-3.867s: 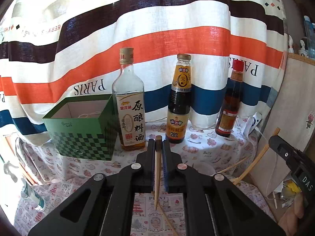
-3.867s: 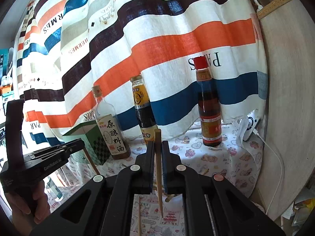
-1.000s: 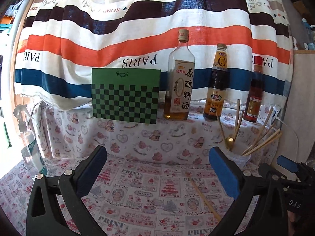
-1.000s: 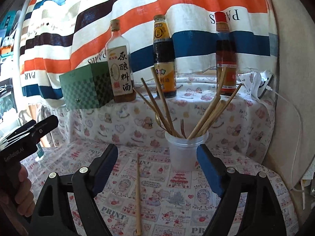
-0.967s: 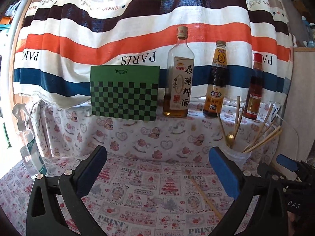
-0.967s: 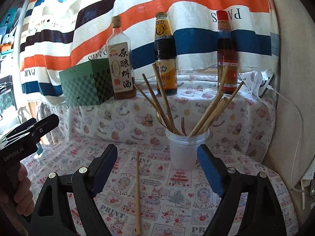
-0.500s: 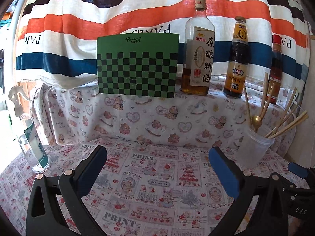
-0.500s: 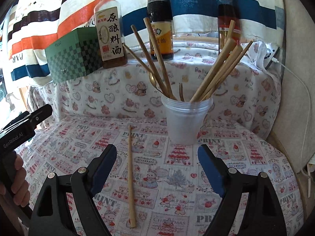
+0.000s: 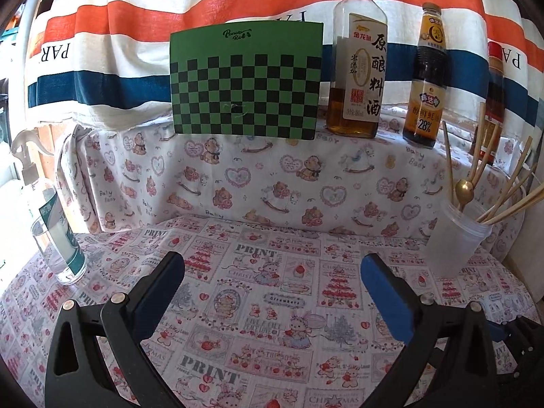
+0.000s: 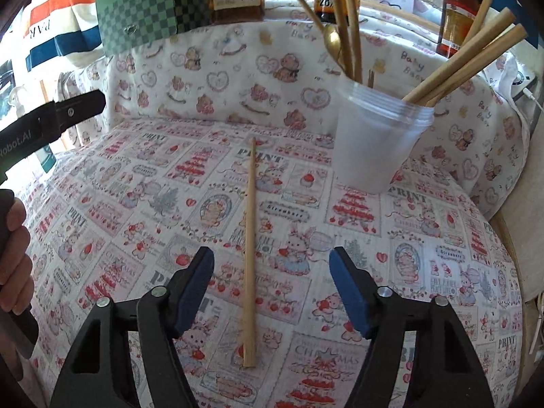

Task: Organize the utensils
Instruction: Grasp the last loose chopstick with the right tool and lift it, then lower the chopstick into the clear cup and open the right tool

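Printed cloth covers the table (image 10: 425, 238). One loose chopstick (image 10: 251, 238) lies lengthwise, running near to far, its near end between the wide-spread jaws of the right tool (image 10: 271, 289). Left tool (image 9: 272, 292), equally wide, holds nothing. One cup (image 10: 377, 142) at far right holds about seven sticks.

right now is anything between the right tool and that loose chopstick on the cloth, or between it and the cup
Nothing visible. The right tool hangs open directly over the chopstick, its fingers either side. From the chopstick to the plastic cup there is only bare printed tablecloth.
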`<control>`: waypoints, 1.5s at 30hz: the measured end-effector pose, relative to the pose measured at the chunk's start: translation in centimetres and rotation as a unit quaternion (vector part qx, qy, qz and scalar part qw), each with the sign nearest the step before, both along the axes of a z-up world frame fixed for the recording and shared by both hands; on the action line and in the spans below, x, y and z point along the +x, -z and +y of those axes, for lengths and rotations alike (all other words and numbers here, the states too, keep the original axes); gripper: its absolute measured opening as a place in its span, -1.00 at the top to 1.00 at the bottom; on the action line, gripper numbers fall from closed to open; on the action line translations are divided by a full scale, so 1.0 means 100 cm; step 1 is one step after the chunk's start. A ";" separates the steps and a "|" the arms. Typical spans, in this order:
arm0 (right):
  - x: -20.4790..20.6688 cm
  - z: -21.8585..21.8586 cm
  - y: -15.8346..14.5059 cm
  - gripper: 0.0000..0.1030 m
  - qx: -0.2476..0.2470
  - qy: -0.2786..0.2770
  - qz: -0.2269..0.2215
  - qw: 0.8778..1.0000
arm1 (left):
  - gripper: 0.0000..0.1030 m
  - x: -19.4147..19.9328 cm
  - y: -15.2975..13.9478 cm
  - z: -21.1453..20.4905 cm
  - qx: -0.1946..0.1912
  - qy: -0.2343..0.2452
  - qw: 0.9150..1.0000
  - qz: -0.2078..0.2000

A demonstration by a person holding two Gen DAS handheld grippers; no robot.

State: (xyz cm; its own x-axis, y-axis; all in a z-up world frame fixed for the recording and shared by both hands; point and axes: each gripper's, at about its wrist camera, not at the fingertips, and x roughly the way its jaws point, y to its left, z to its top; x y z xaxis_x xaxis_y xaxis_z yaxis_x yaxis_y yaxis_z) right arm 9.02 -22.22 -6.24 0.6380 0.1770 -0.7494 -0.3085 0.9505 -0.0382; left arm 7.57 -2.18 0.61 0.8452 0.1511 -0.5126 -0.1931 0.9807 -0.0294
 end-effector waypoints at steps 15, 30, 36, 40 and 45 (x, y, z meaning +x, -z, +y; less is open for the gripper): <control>-0.002 0.011 0.013 0.85 -0.019 -0.031 0.025 0.999 | -0.99 -0.001 -0.002 0.011 -0.025 -0.028 0.999 0.013; -0.047 -0.052 -0.083 0.85 0.133 0.023 -0.197 0.971 | -1.00 -0.003 -0.004 -0.001 0.008 -0.014 1.000 0.002; -0.058 -0.053 -0.099 0.85 0.123 0.016 -0.232 0.965 | -1.00 0.000 -0.001 0.003 0.002 -0.023 1.000 0.012; -0.059 -0.051 -0.101 0.85 0.115 0.016 -0.232 0.966 | -1.00 -0.001 -0.001 0.002 0.001 -0.018 1.000 0.008; -0.058 -0.052 -0.120 0.85 0.107 0.024 -0.250 0.962 | -0.99 -0.003 -0.003 -0.002 -0.001 -0.003 1.000 -0.002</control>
